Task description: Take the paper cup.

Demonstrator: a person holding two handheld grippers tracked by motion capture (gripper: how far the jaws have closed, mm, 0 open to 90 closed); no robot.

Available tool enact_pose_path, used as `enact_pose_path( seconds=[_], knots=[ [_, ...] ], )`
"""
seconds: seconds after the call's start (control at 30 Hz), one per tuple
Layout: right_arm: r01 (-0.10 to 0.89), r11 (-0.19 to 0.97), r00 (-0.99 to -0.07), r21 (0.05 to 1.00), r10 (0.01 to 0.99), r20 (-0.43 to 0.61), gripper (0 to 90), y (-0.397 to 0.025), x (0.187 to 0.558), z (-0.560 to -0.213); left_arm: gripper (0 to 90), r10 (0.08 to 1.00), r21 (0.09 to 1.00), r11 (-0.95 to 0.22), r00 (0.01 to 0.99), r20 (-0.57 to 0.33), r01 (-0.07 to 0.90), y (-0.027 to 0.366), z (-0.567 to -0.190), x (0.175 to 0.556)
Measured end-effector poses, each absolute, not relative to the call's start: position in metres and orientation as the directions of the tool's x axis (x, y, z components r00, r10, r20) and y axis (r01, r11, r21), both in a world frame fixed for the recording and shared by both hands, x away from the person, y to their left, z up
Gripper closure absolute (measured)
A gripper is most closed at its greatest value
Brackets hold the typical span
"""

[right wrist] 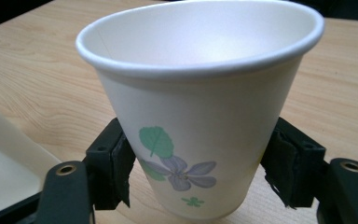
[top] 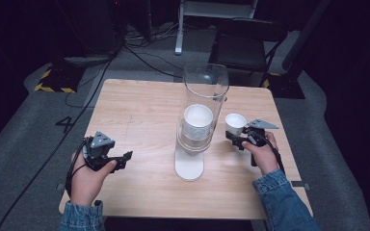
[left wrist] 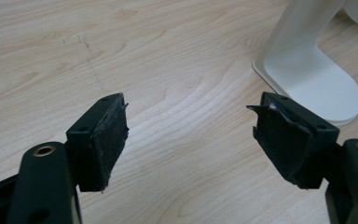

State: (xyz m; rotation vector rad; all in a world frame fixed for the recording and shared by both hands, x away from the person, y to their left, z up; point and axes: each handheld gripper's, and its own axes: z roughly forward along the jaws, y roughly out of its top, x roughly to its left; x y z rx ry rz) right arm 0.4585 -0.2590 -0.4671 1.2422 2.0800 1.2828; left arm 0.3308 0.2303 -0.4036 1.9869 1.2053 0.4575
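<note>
right tool (top: 239, 138): jaws closed on white flower-printed paper cup (top: 234, 123), upright
dispenser: clear tube on white stand (top: 197, 115) at cup's 9 o'clock, just beside
left tool (left wrist: 189, 135): wide open, empty, farther off over wooden bench (top: 139, 110)

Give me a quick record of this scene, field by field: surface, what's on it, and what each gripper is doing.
surface: wooden table
centre: clear tube dispenser on a white base, a stack of cups inside
right gripper: jaws shut on a paper cup, upright, flower print
left gripper: jaws open, nothing between them, pointing toward the white base
background: dark chair, floor cables
</note>
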Motion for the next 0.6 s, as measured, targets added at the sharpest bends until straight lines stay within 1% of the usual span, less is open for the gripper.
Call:
enact_pose_path(
  seconds=[0.6],
  knots=[
    [0.531,0.259,-0.566,0.807,0.817,0.110,32.1,-0.243,0.460,-0.486,25.6,0.868,0.754,-0.268,0.489,-0.081,0.600,0.231,-0.404,0.328]
  ],
)
